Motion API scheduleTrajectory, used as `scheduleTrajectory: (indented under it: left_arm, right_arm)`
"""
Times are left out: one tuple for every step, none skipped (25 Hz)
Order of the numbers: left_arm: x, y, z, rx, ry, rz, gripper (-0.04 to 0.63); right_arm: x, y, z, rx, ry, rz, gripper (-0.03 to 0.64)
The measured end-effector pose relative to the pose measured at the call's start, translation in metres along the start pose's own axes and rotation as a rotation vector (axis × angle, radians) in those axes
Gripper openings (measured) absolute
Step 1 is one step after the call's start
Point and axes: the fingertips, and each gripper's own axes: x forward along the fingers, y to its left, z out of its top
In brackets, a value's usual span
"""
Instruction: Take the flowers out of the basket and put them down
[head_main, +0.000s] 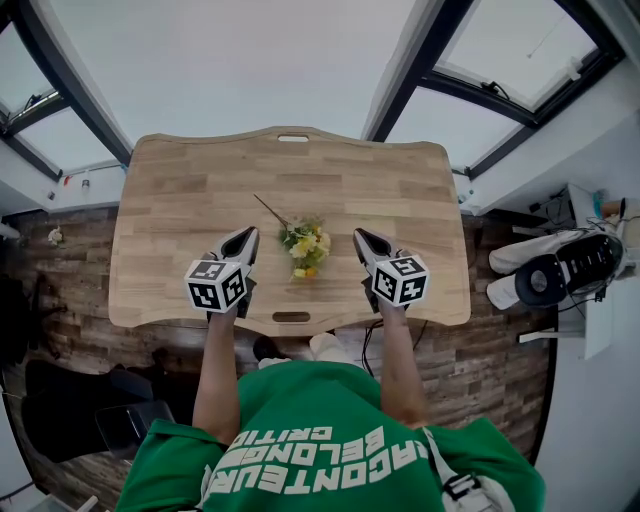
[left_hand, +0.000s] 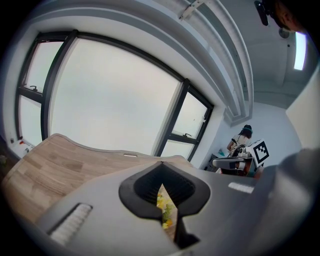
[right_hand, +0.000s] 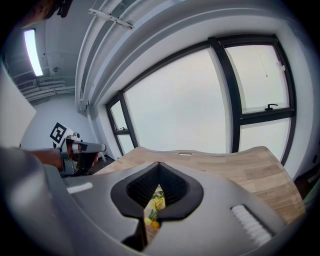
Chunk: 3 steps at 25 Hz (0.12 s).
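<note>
Beside the flowers (head_main: 306, 246), left gripper (head_main: 249, 233) and right gripper (head_main: 359, 235) closed, empty.

The person's grey two-finger left gripper (head_main: 247, 238) and the matching right gripper (head_main: 361, 238) are held out side by side, well apart, with their tips turned slightly towards each other and tilted a little downward. Each bears a black-and-white marker cube (head_main: 216, 284) at its rear. The bare left forearm (head_main: 217, 372) and right forearm (head_main: 400, 365) reach forward. In both gripper views the fingers (left_hand: 100, 212) meet at the tips, gripping nothing.
</note>
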Motion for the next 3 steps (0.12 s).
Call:
scheduleTrajectory:
  left_arm:
    - [-0.0005,-0.0009,-0.0001,0.001,0.000,0.000,0.018]
    - [-0.0011,-0.0019,-0.0001,0.003,0.000,0.000,0.018]
    - [-0.0018,-0.0028,-0.0001,0.005,0.000,0.000,0.018]
  right_arm:
    - [-0.0005,0.0005,0.0001,-0.002,0.001,0.001,0.006]
    - [-0.0011,0.0010,0.0001,-0.004,0.001,0.002,0.006]
    - [-0.0017,0.0015,0.0002,-0.006,0.002,0.003,0.006]
